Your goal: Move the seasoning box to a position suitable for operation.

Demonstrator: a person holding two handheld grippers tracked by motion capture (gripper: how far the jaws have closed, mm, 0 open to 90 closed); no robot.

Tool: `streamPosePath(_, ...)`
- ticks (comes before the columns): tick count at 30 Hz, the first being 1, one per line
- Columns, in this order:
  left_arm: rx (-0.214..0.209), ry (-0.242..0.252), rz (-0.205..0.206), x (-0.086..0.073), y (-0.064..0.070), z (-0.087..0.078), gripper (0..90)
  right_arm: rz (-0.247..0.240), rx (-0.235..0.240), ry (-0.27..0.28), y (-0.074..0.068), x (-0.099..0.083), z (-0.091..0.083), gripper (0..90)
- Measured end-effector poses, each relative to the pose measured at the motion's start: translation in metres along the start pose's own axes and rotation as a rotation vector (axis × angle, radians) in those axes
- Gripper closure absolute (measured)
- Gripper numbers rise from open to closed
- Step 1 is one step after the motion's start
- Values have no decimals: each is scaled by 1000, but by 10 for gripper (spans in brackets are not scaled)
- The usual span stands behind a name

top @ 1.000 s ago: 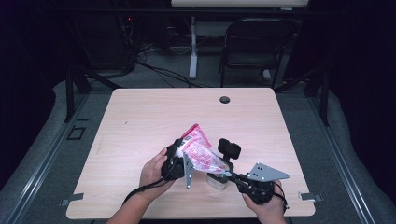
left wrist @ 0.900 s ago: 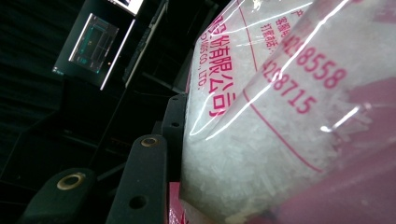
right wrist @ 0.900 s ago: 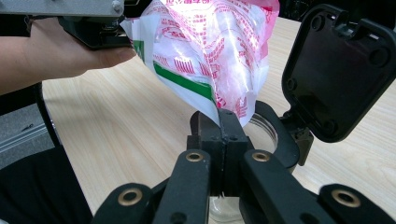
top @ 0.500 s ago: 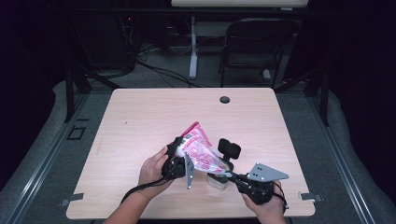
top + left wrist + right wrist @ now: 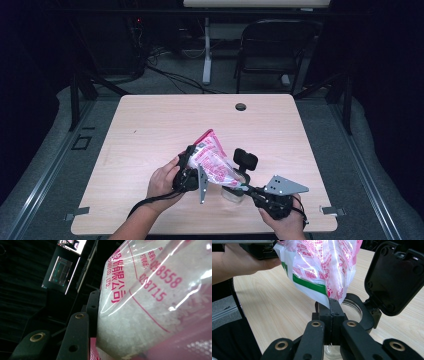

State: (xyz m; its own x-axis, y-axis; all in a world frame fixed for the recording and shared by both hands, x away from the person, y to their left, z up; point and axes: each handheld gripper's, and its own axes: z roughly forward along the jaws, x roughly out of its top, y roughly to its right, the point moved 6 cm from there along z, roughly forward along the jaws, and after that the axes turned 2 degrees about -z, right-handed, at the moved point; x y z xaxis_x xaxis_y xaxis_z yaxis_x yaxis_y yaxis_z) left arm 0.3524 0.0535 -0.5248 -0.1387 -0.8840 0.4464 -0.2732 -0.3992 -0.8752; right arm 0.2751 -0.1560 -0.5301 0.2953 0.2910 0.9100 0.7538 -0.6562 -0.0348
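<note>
Bag [image 5: 212,159] of white grains clamped in left gripper [image 5: 192,167], tilted over jar [image 5: 352,308]; right gripper [image 5: 332,306] pinches bag's corner

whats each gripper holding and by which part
The left gripper holds the bag by its upper part. The right gripper pinches the bag's lower corner above the open jar.
</note>
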Motion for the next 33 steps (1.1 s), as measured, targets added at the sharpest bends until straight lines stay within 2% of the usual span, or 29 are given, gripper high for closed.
streamPosePath(10, 8, 8, 9, 4, -4, -3, 672, -9, -1, -9, -1, -1, 0, 900)
streamPosePath(33, 17, 24, 28, 9, -4, -2, 672, -12, -9, -26, 3, -4, -1, 900)
